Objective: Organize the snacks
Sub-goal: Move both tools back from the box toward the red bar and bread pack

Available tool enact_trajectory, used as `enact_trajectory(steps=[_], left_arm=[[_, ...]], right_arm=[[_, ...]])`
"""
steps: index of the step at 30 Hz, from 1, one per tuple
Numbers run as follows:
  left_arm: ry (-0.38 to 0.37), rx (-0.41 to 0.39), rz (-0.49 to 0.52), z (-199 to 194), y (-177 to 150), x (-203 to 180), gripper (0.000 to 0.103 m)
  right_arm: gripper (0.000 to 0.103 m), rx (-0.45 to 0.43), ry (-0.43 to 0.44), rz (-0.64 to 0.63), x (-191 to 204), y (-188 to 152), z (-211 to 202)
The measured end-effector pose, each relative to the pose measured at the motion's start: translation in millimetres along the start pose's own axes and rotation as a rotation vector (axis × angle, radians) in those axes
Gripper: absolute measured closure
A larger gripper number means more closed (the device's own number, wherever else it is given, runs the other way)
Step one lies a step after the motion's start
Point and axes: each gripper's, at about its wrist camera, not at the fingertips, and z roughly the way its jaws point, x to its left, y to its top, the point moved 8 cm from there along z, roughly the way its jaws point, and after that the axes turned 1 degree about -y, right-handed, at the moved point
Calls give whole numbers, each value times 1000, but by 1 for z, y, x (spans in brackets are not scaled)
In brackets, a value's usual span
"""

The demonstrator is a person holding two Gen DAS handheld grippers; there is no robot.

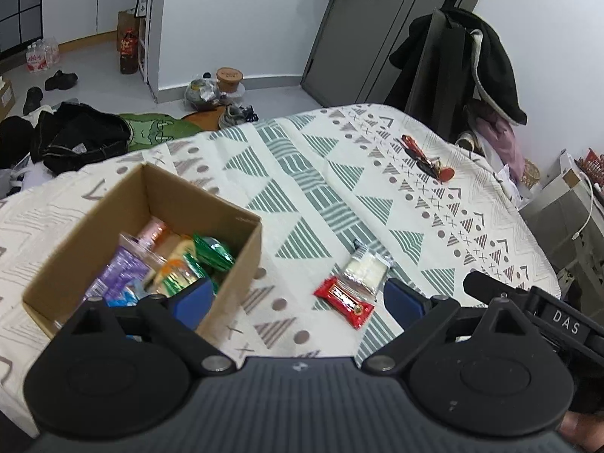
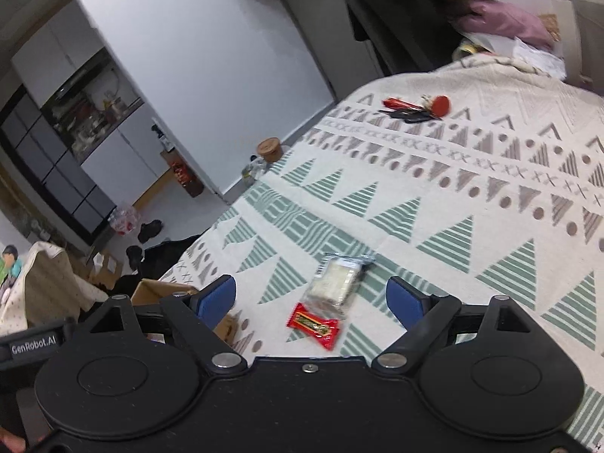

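Observation:
A cardboard box [image 1: 238,260] with several wrapped snacks inside sits on the patterned cloth at the left. To its right lie a red snack packet [image 1: 344,301] and a clear packet of pale wafers [image 1: 365,268], touching each other. My left gripper [image 1: 298,300] hovers open above the cloth between box and packets, holding nothing. In the right wrist view the red packet [image 2: 313,325] and the clear packet [image 2: 338,277] lie between the spread fingers of my right gripper [image 2: 311,298], which is open and empty. A corner of the box [image 2: 158,290] shows at the left.
A bunch of keys with a red tag [image 1: 428,158] lies far back on the table [image 1: 309,173]. Behind stand a chair draped with dark coats [image 1: 468,60], a grey door [image 1: 381,26], and floor clutter with bags [image 1: 79,136] at the left.

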Motion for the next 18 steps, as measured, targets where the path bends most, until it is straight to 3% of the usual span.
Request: enact_trajectory(steps=[14, 18], left_arm=[[45, 35, -53, 46, -21, -31, 9], [52, 38, -56, 57, -26, -41, 16]], right_arm=[[17, 16, 42, 90, -28, -2, 2], [17, 26, 46, 115, -36, -4, 8]])
